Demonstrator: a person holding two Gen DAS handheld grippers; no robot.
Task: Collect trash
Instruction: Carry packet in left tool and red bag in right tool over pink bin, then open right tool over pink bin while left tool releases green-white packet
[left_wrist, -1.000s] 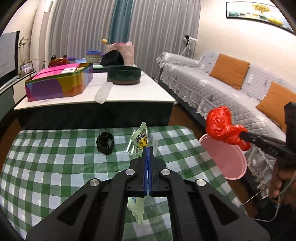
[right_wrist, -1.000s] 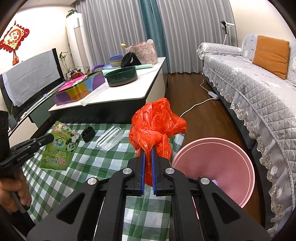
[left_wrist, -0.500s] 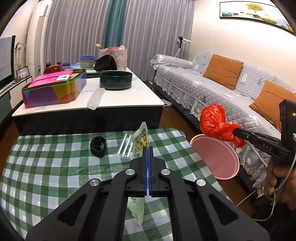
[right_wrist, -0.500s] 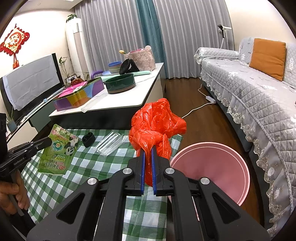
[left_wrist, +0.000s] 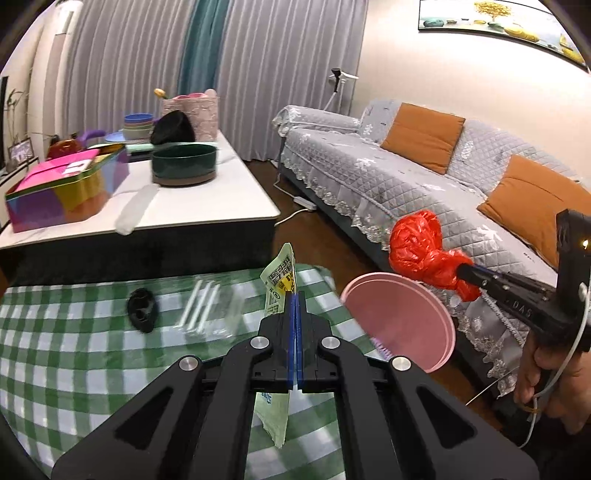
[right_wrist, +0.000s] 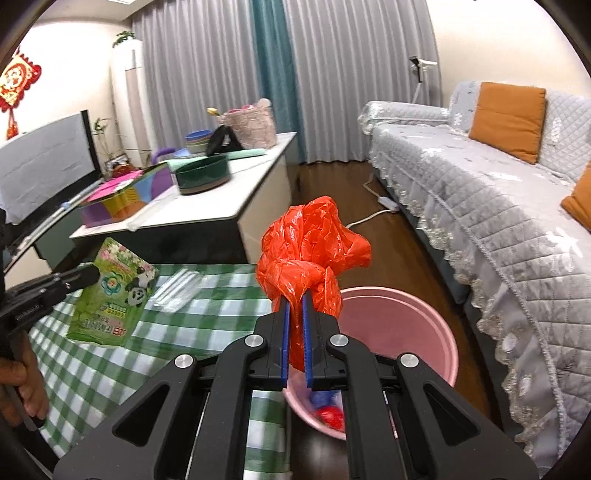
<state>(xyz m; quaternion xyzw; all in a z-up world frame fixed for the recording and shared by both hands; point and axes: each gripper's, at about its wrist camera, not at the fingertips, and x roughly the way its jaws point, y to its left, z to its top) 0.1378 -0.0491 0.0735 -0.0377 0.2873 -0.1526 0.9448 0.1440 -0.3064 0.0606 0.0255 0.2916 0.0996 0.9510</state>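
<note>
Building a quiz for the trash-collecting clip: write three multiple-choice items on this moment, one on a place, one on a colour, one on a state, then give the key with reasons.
1. Where is the pink bin?
A. on the white table
B. on the floor beside the checked table
C. on the sofa

2. What colour is the crumpled plastic bag?
A. red
B. blue
C. white

3. What is the left gripper doing?
A. standing open over the table
B. clamped on a black ring
C. shut on the green packet

Key: 1 B, the bin stands on dark floor between the checked cloth and the sofa. 2 A, the bag in the right gripper is red. 3 C, the blue pads pinch the packet.
</note>
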